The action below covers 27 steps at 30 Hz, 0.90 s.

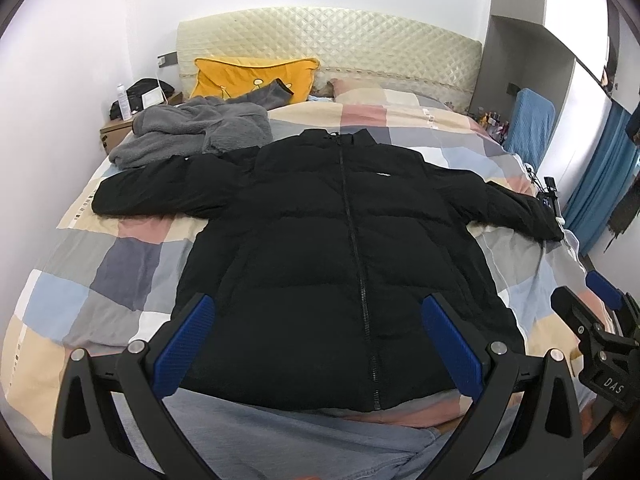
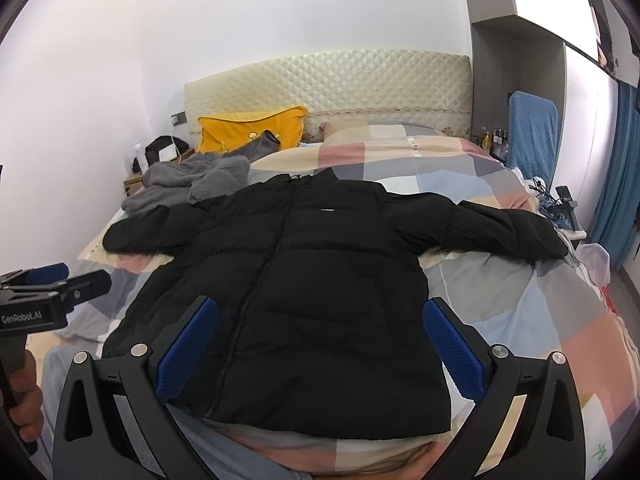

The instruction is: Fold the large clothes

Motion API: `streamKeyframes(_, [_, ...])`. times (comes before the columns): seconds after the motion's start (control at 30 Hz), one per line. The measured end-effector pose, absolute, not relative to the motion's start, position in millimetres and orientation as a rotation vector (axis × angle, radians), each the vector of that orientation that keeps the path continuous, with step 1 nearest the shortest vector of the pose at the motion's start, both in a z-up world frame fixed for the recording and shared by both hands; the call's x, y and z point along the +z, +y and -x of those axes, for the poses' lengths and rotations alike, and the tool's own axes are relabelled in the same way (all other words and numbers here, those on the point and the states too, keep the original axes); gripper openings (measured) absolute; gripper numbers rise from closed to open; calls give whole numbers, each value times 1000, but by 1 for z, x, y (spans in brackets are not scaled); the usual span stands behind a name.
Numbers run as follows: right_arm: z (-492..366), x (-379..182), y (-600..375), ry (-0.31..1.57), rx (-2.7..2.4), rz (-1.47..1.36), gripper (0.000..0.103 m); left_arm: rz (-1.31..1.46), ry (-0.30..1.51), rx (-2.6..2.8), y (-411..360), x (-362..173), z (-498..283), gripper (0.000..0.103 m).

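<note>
A black puffer jacket [image 1: 320, 248] lies flat and zipped on the bed, front up, collar toward the headboard, both sleeves spread out sideways. It also shows in the right wrist view [image 2: 304, 280]. My left gripper [image 1: 318, 308] is open and empty, held above the jacket's hem. My right gripper [image 2: 320, 312] is open and empty, also above the hem, to the right of the left one. The right gripper shows at the right edge of the left wrist view [image 1: 592, 312]; the left gripper shows at the left edge of the right wrist view [image 2: 60, 280].
The bed has a checked quilt [image 1: 120, 264] and a padded headboard [image 1: 328, 44]. A grey fleece garment [image 1: 192, 128] and a yellow pillow [image 1: 248, 76] lie at the far left. A nightstand [image 1: 120, 124] stands left; a blue-covered chair [image 1: 532, 120] and curtain [image 1: 600, 184] are right.
</note>
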State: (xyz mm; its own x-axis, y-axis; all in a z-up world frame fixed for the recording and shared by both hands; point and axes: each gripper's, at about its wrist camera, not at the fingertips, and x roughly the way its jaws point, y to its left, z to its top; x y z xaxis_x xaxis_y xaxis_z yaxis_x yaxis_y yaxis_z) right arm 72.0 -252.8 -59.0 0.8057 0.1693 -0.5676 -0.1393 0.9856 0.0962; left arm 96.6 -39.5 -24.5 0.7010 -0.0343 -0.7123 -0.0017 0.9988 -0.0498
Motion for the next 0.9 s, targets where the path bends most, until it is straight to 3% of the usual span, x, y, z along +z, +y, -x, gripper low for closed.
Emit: streamKeyframes(0.9, [-119, 6, -306, 519, 85, -70, 103, 12, 706, -132, -100, 55, -157, 103])
